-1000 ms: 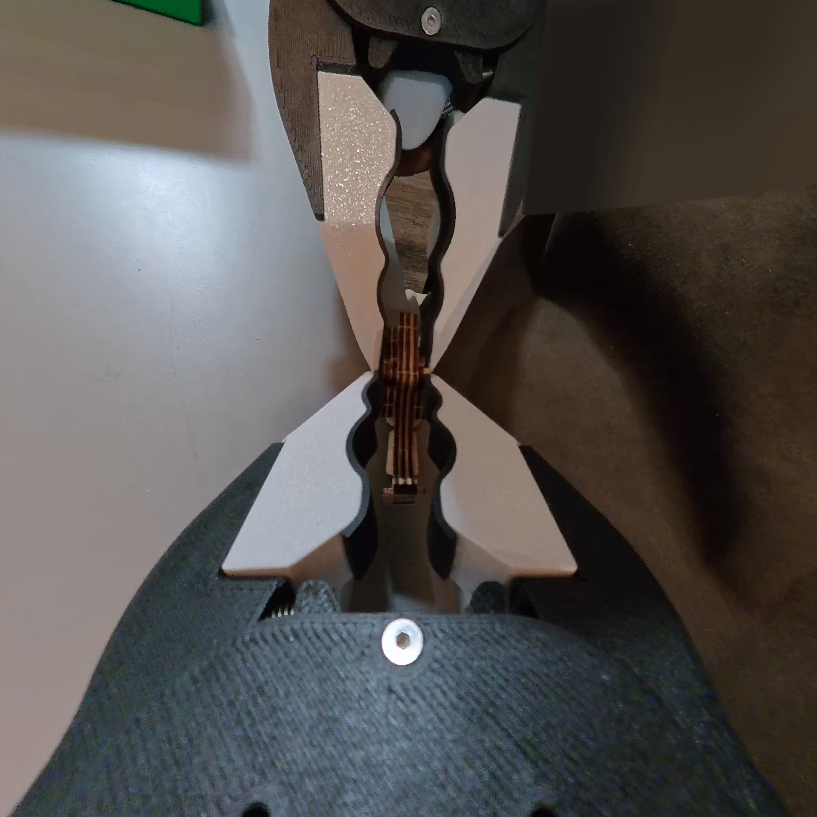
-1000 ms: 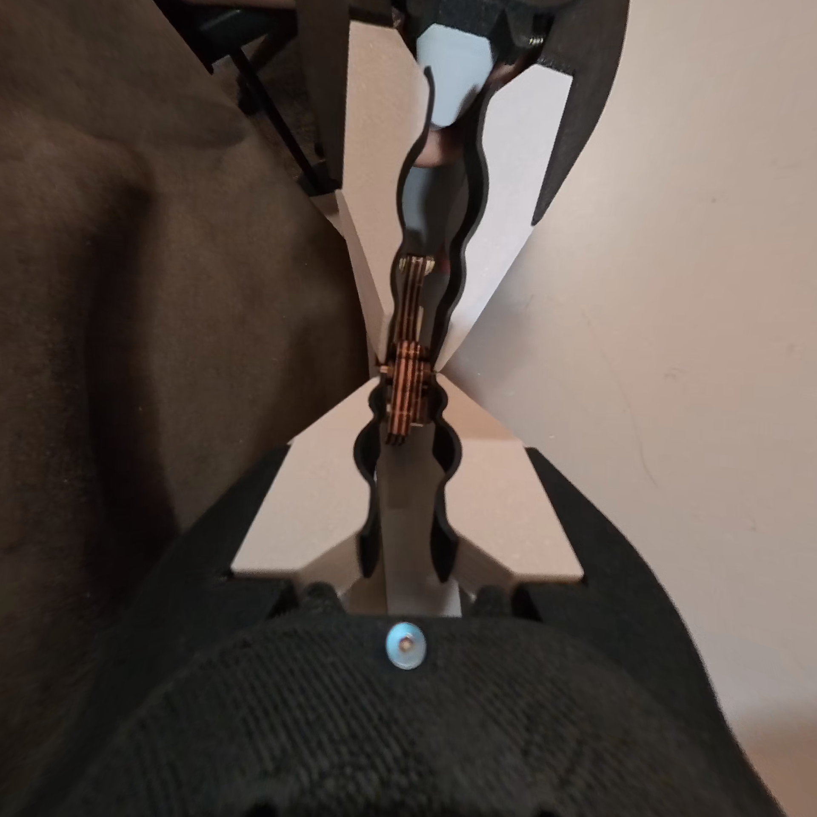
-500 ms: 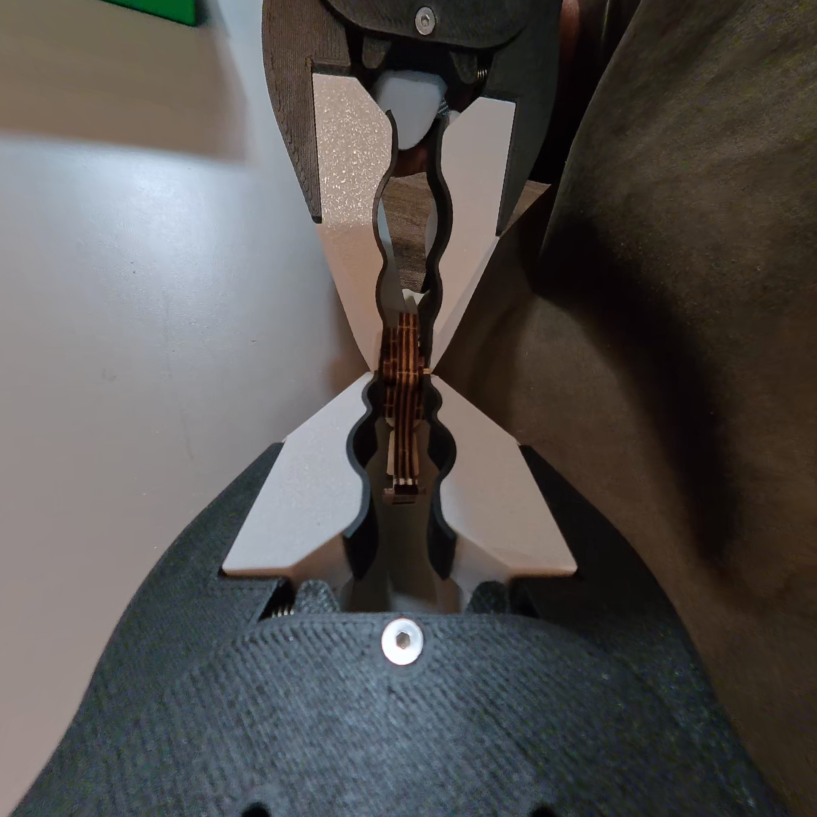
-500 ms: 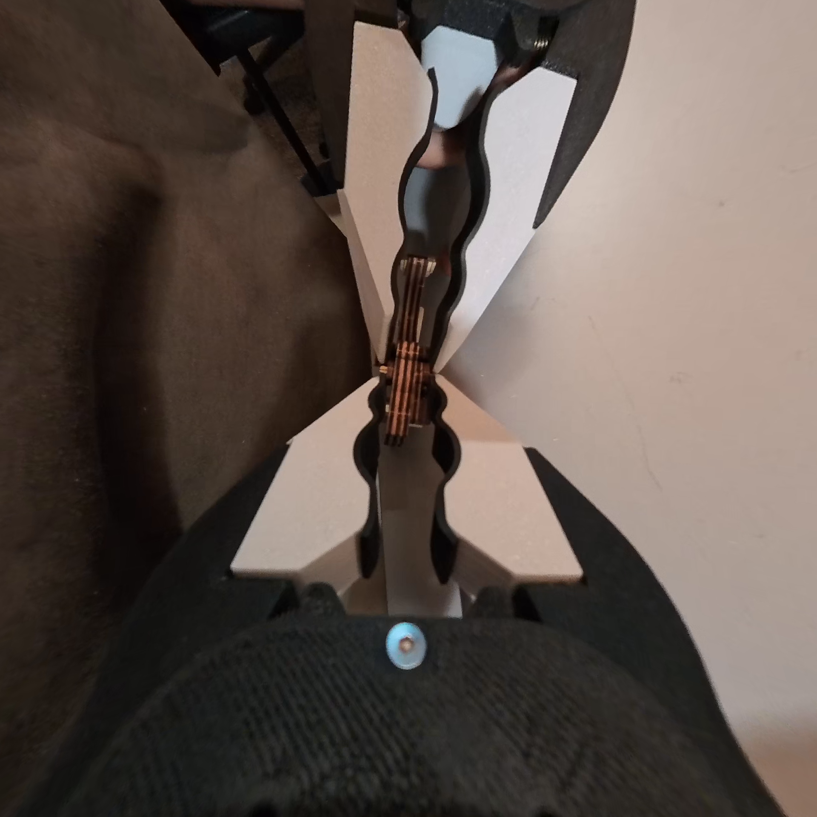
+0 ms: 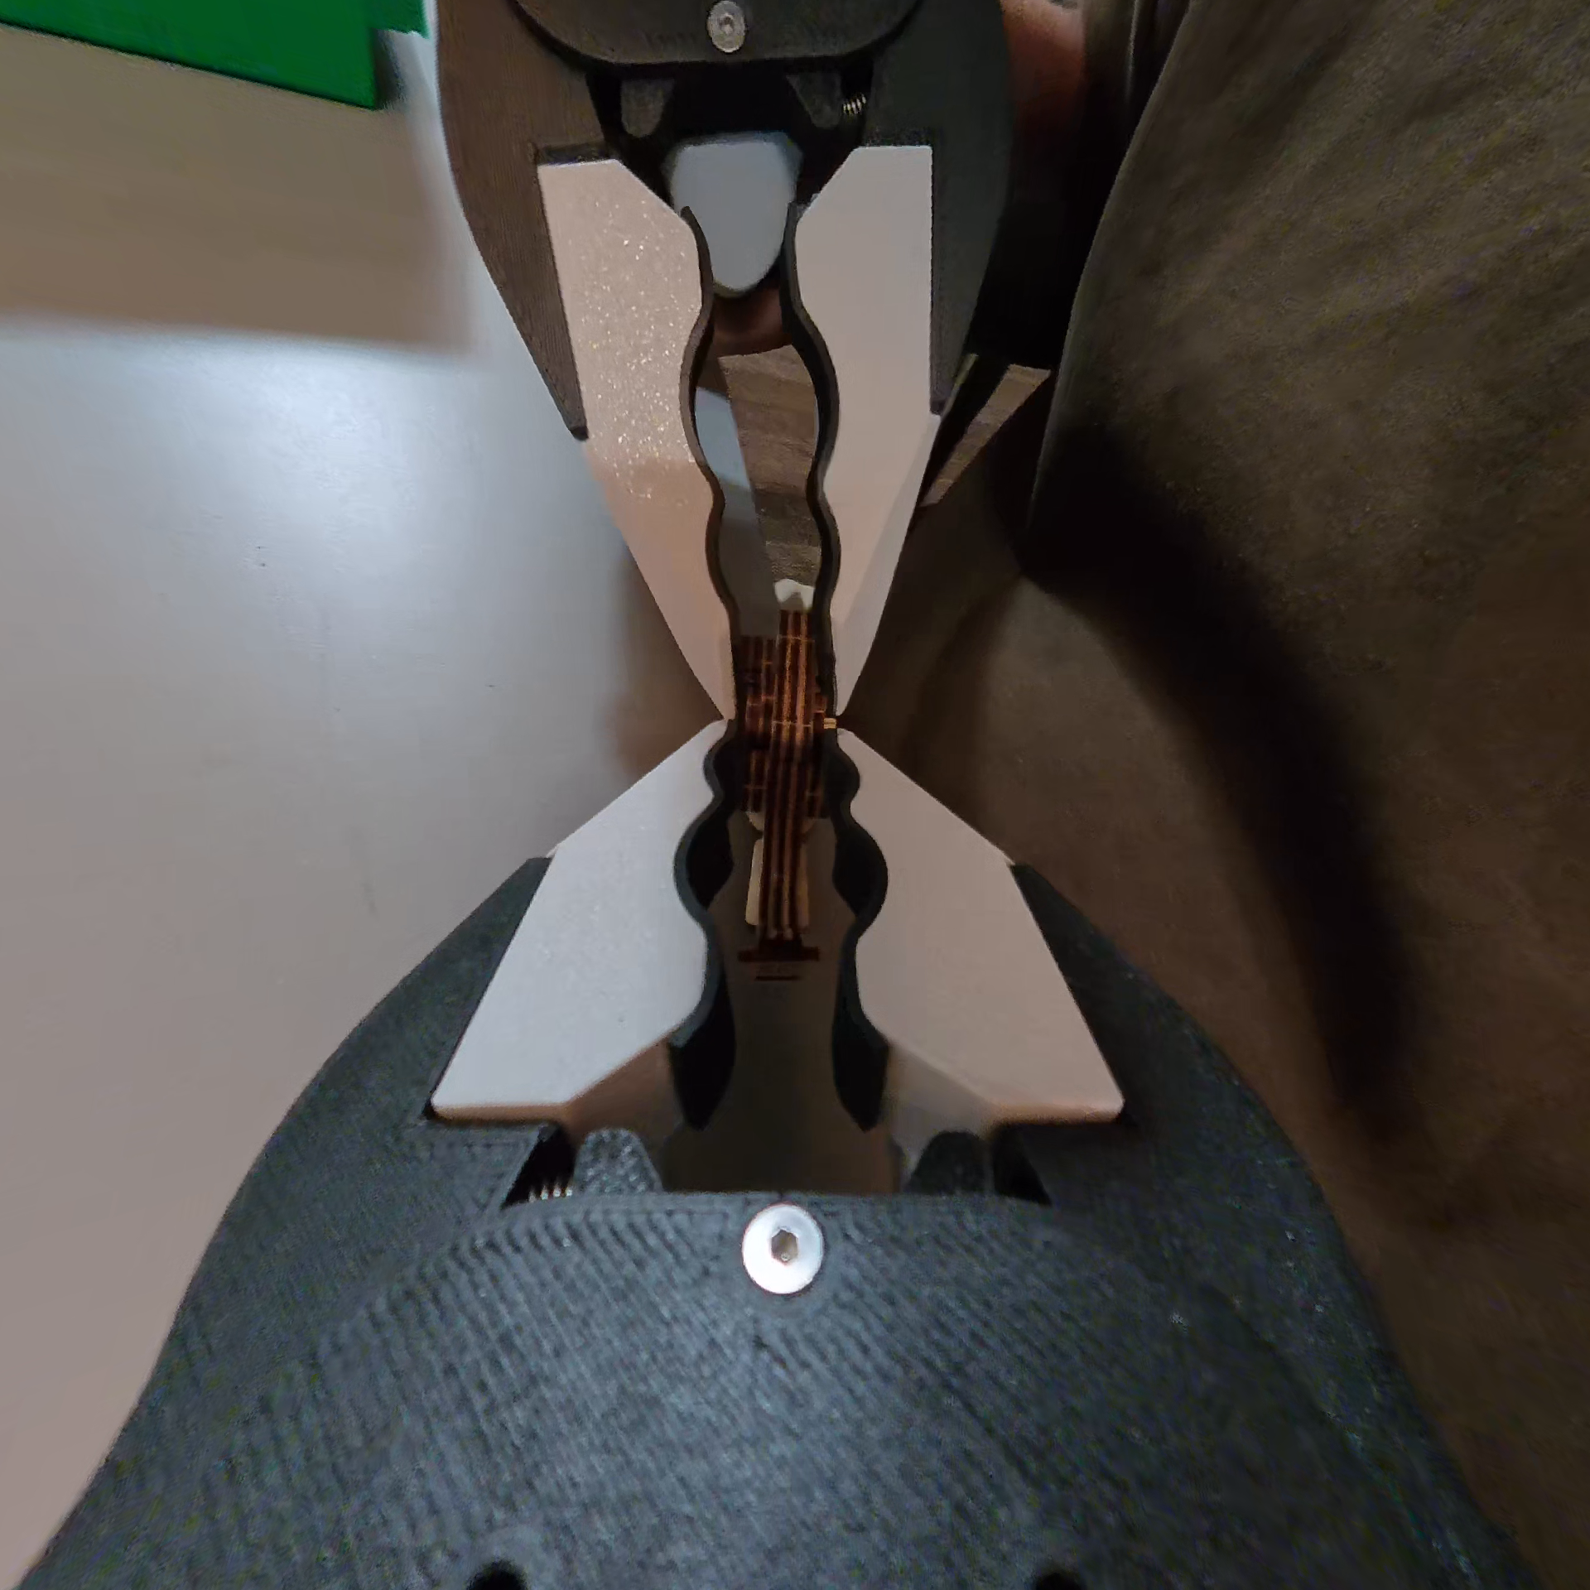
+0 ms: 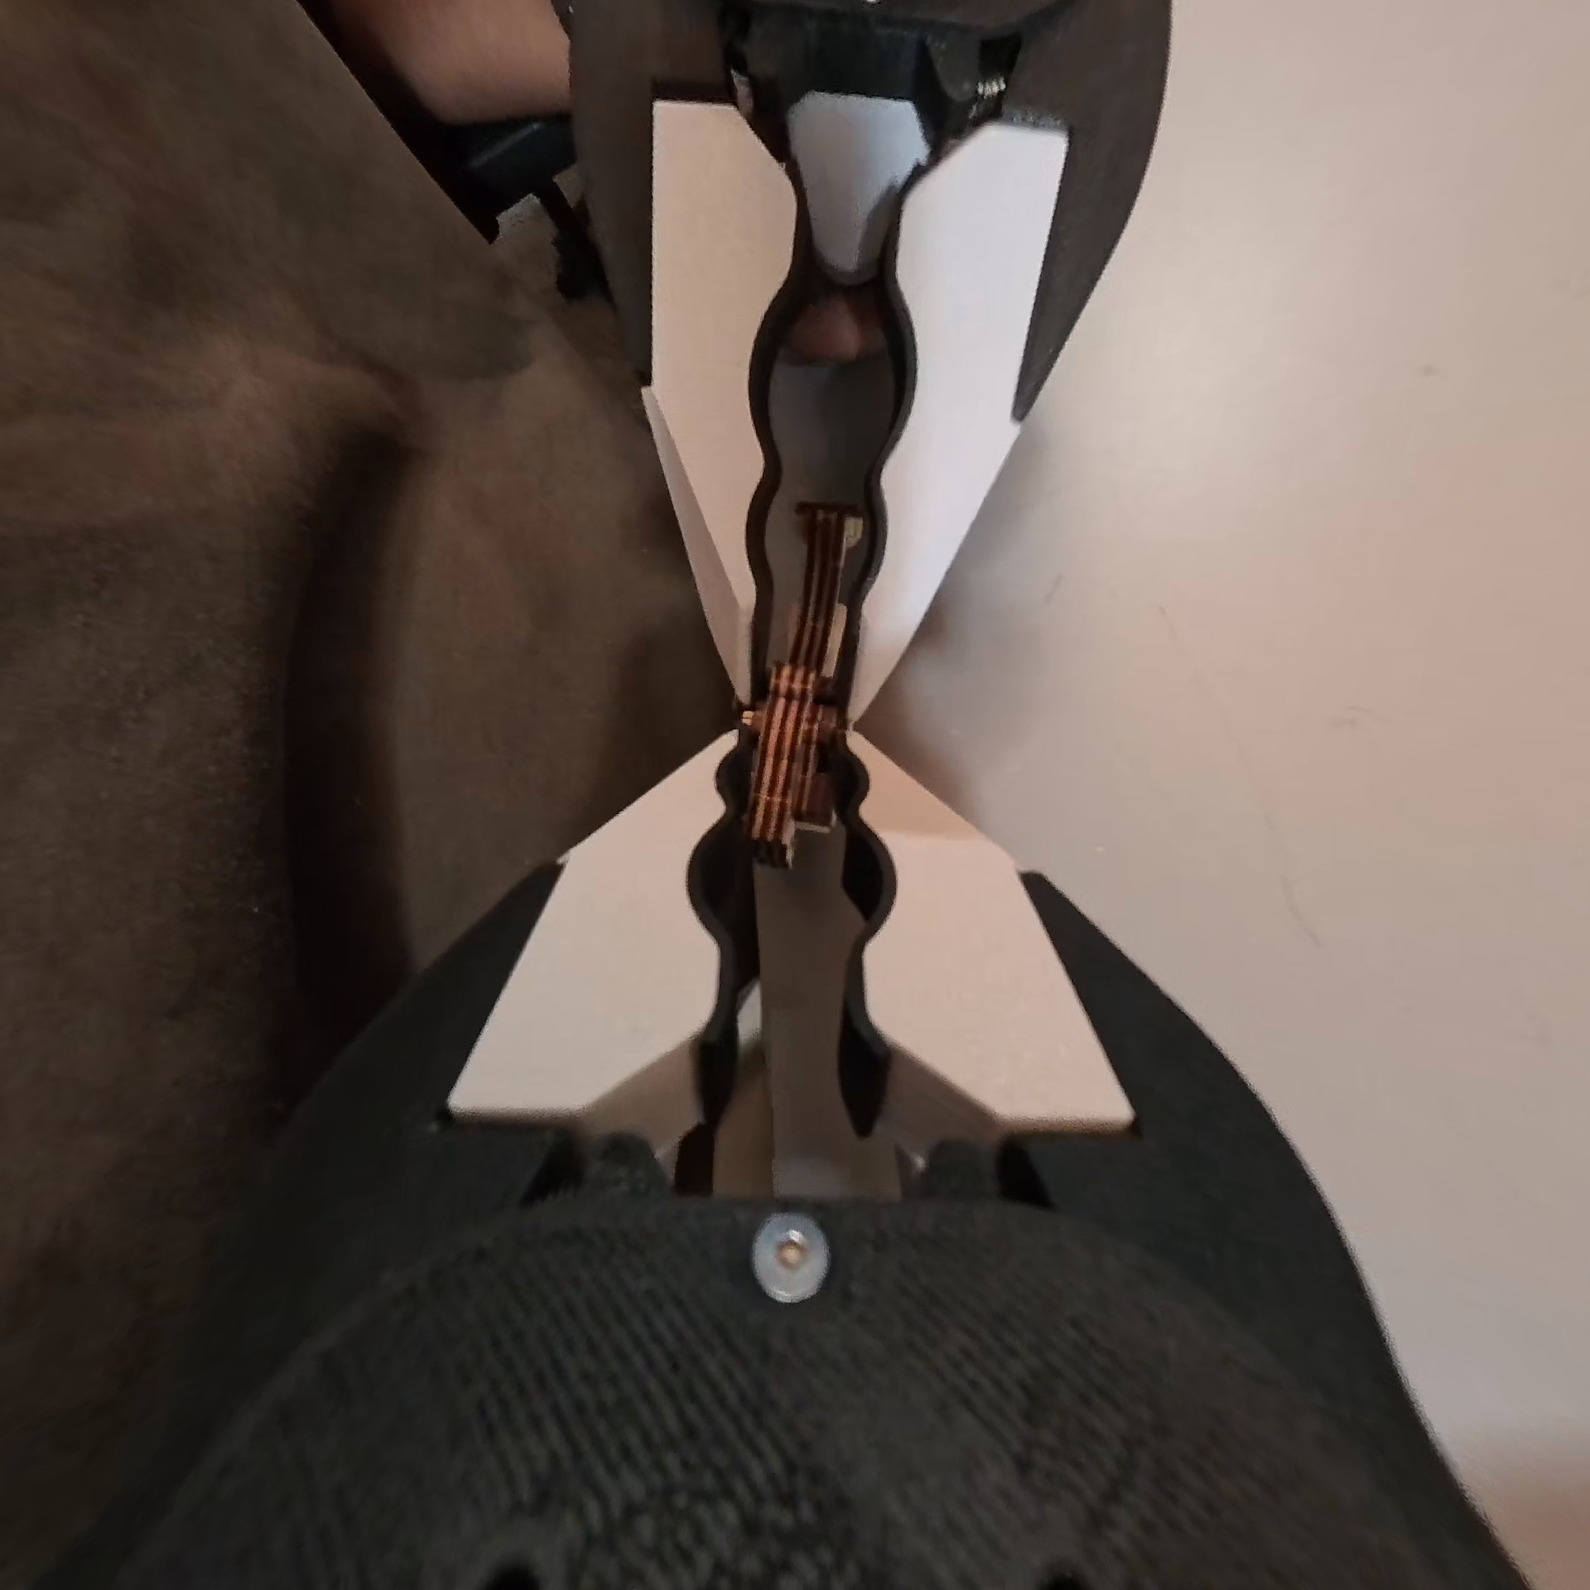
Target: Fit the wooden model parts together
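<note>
Pinching tip-to-tip, left gripper (image 5: 781,757) and right gripper (image 6: 787,757) both clamp the wooden model (image 5: 785,731); uneven pressure beside the joint could snap it.

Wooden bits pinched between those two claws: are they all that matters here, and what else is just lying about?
In the job:
- wooden model parts
- left gripper, clamping them
- right gripper, clamping them from the opposite side

Just there:
- green object
- pale table
- dark brown fabric
</note>
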